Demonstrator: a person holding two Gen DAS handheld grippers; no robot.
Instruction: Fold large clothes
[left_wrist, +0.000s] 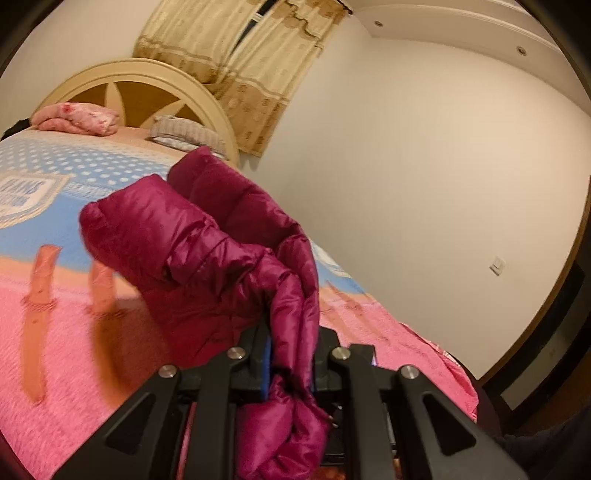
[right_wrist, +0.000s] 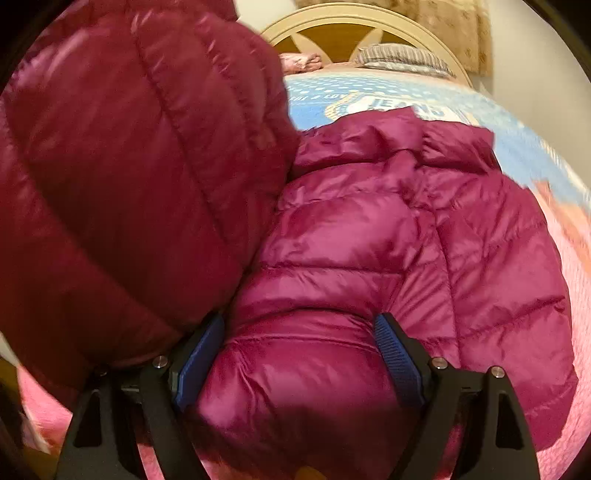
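A bed with a pink, blue and orange printed cover (left_wrist: 74, 332) carries the shiny magenta quilted puffer jacket (right_wrist: 369, 258) near its foot edge. The left gripper (left_wrist: 291, 369) is clamped on a raised jacket fold. The right gripper (right_wrist: 299, 354) straddles the jacket's bulk, jaws wide apart.

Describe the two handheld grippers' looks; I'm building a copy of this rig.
Both the left gripper and right gripper have angular matte-black linkage fingers with triangular cut-outs, round silver pivot bolts, and ribbed blue pads. No cables or sleeves show.

Bed (left_wrist: 55, 332), pillow (left_wrist: 188, 134), curtain (left_wrist: 236, 55)
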